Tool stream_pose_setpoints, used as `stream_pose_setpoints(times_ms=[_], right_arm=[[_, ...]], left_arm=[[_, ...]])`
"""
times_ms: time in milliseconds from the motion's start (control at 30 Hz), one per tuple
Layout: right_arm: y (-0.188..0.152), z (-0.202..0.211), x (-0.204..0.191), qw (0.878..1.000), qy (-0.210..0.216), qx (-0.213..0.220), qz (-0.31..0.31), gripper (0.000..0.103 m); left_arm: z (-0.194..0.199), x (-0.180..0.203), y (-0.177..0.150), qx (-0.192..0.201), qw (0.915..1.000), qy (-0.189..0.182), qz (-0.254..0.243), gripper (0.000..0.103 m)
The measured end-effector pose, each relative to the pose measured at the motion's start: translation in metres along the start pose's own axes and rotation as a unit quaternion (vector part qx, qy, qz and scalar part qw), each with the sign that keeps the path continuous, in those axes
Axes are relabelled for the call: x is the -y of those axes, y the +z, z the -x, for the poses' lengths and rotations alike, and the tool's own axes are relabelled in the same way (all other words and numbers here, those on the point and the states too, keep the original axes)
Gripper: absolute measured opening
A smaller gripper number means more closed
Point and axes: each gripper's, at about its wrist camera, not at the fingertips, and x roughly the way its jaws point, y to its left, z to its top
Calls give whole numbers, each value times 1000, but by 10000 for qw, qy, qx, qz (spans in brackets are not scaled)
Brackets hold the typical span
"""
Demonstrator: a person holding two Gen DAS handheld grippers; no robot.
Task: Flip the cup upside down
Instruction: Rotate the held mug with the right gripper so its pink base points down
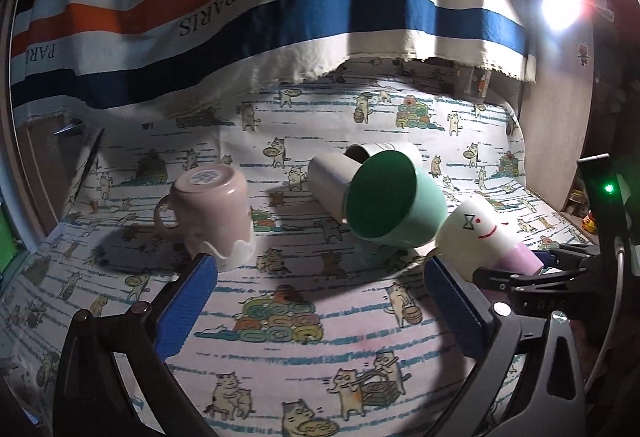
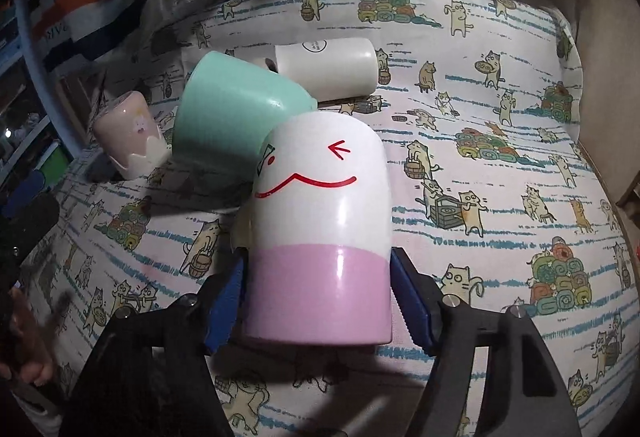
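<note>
A white cup with a pink band and a drawn red smile (image 2: 320, 205) sits between the blue pads of my right gripper (image 2: 320, 265). The gripper is shut on the pink end, and the cup is tilted above the cat-print cloth (image 2: 480, 165). In the left wrist view this cup (image 1: 476, 233) leans with its white end by a mint-green cup (image 1: 400, 213), and the right gripper (image 1: 552, 261) is at its pink end. My left gripper (image 1: 320, 265) stands wide open with nothing between its fingers. It is near a pink cup (image 1: 212, 213) that stands upside down.
Two white cups (image 1: 332, 177) lie on their sides behind the tilted green cup (image 2: 232, 113). A striped PARIS cloth (image 1: 280, 9) hangs along the back. A bright lamp (image 1: 560, 5) glares at the right beside a wooden side wall (image 1: 552, 141). A hand (image 2: 24, 337) shows at lower left.
</note>
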Motion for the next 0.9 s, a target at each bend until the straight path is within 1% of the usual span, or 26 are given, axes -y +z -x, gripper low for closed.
stream_pose_setpoints(times_ms=[67, 133, 267, 300, 333, 367, 400, 433, 533, 600, 700, 833, 900], right_arm=[[-3, 4, -4, 9999, -97, 50, 76, 70], [-5, 6, -7, 9999, -109, 63, 116, 70], [-9, 21, -17, 9994, -74, 230, 231, 70], [-10, 33, -22, 9990, 49, 390, 200, 70], [-11, 38, -24, 9988, 142, 435, 172, 70], [-11, 38, -24, 9988, 142, 435, 172, 70], [-13, 47, -32, 9979, 360, 515, 130, 70], [-15, 50, -37, 9974, 462, 536, 112, 70], [-25, 51, -53, 9957, 786, 488, -10, 70], [-33, 50, -64, 9950, 907, 418, -90, 70], [-49, 46, -84, 9958, 817, 401, -141, 70], [-61, 38, -102, 9941, 1007, 302, -254, 70], [-63, 33, -108, 9947, 959, 267, -254, 70]], left_arm=[[1, -4, -1, -6, 10000, -20, 42, 102], [2, -10, -2, -2, 9999, -7, 106, 102], [9, -20, -4, 42, 9997, -12, 258, 102], [11, -23, -4, 55, 9996, -6, 279, 102], [14, -25, -5, 73, 9995, 10, 293, 102], [17, -27, -6, 96, 9995, 25, 305, 102], [20, -29, -6, 127, 9994, 48, 322, 102], [23, -31, -6, 149, 9993, 71, 348, 102], [31, -40, -8, 193, 9988, 91, 445, 102], [35, -45, -10, 213, 9985, 96, 494, 102], [40, -50, -14, 214, 9983, 117, 521, 102], [45, -56, -21, 221, 9982, 165, 540, 102], [48, -58, -25, 204, 9983, 171, 512, 102]])
